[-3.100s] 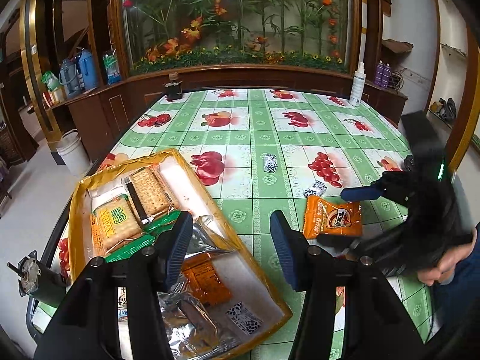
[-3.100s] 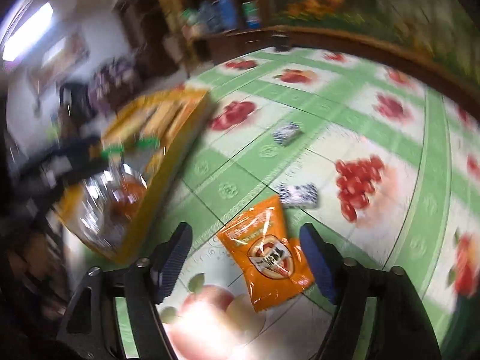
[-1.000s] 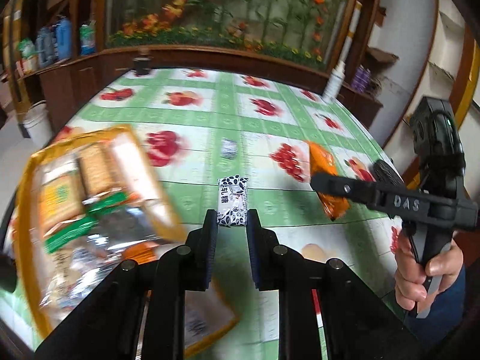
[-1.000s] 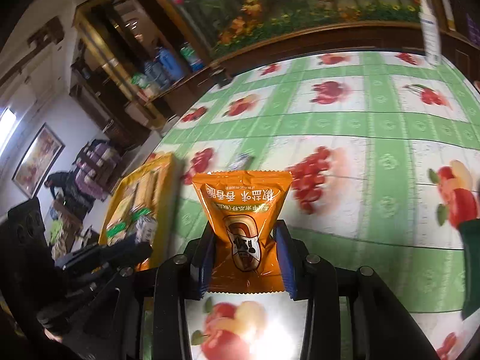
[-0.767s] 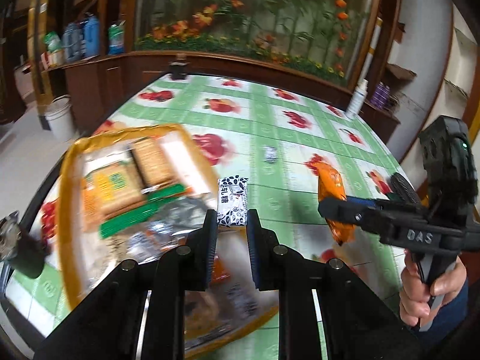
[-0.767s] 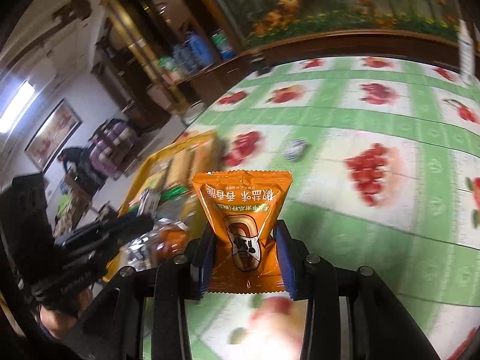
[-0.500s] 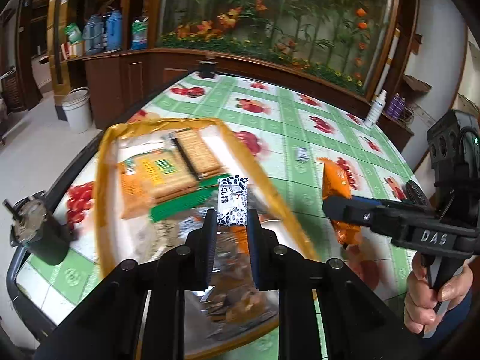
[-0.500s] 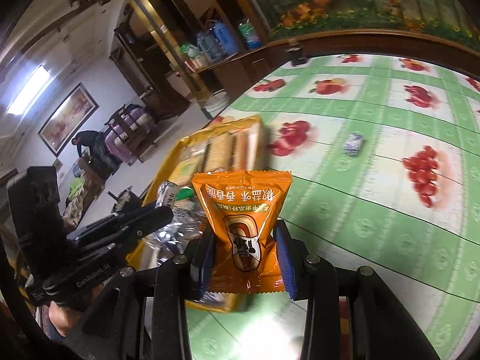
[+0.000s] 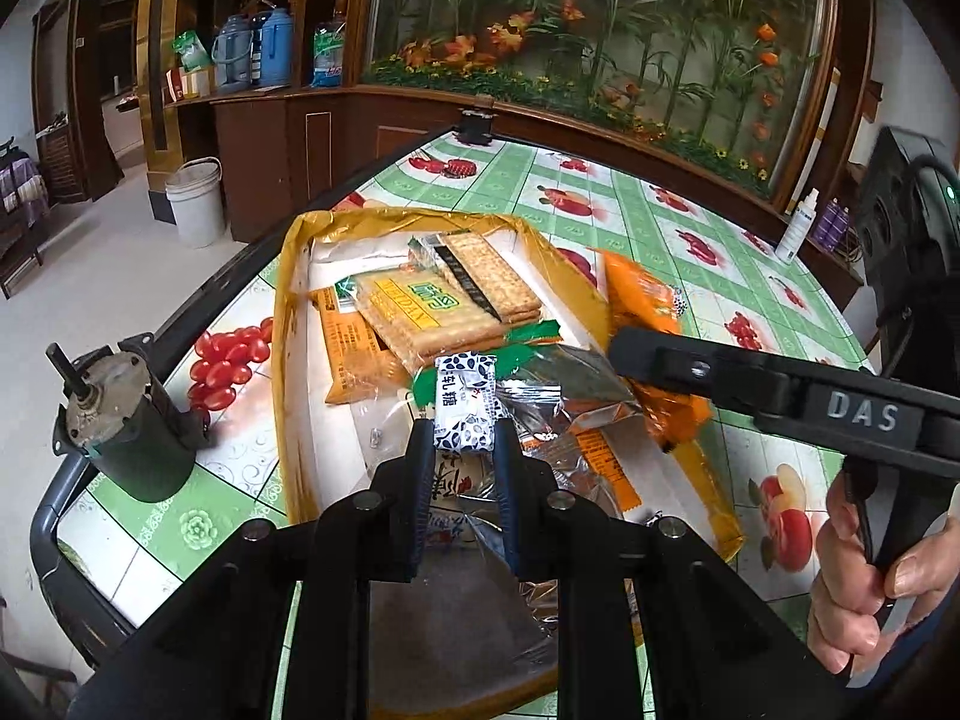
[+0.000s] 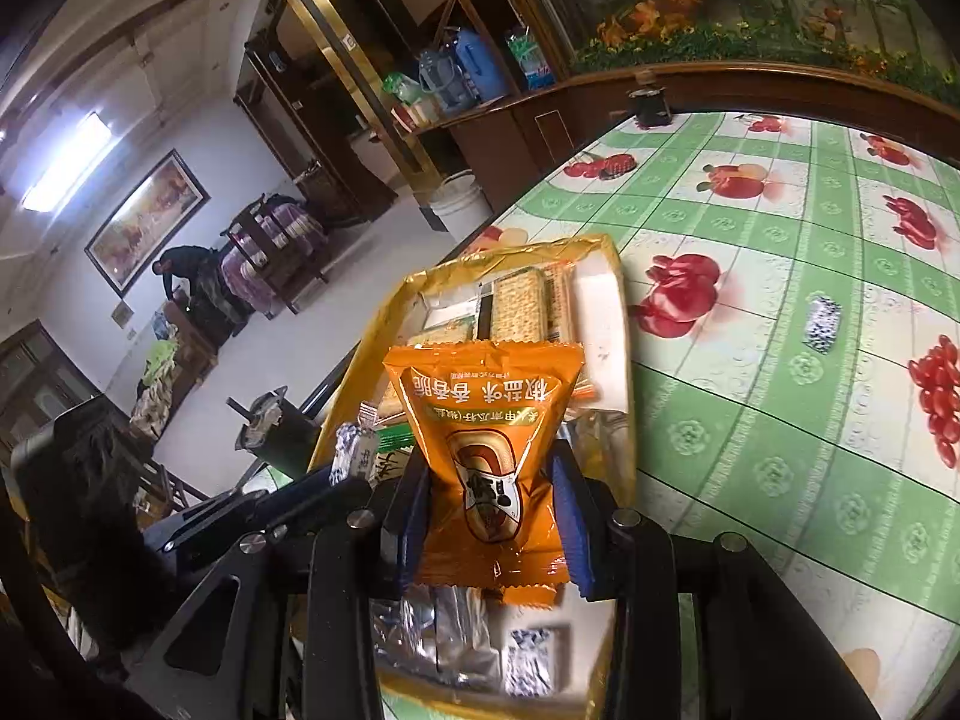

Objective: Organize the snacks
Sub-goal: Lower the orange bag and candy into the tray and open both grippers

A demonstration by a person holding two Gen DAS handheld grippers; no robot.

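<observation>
My left gripper [image 9: 463,447] is shut on a small black-and-white candy packet [image 9: 465,408] and holds it above the yellow snack tray [image 9: 282,324]. My right gripper [image 10: 489,510] is shut on an orange snack bag [image 10: 486,414], also held over the tray [image 10: 624,324]. In the left wrist view the right gripper [image 9: 636,354] reaches in from the right with the orange bag [image 9: 645,324]. The tray holds cracker packs [image 9: 432,306], foil packets and other snacks. In the right wrist view the left gripper's candy packet [image 10: 354,450] shows at the left.
A small black-and-white packet [image 10: 821,317] lies on the green fruit-print tablecloth [image 10: 780,420] right of the tray. A dark motor-like object [image 9: 126,420] stands left of the tray near the table edge. A white spray bottle [image 9: 798,228] stands at the far right.
Both grippers have moved left over the tray, each still holding its packet. The tray now lies directly under both.
</observation>
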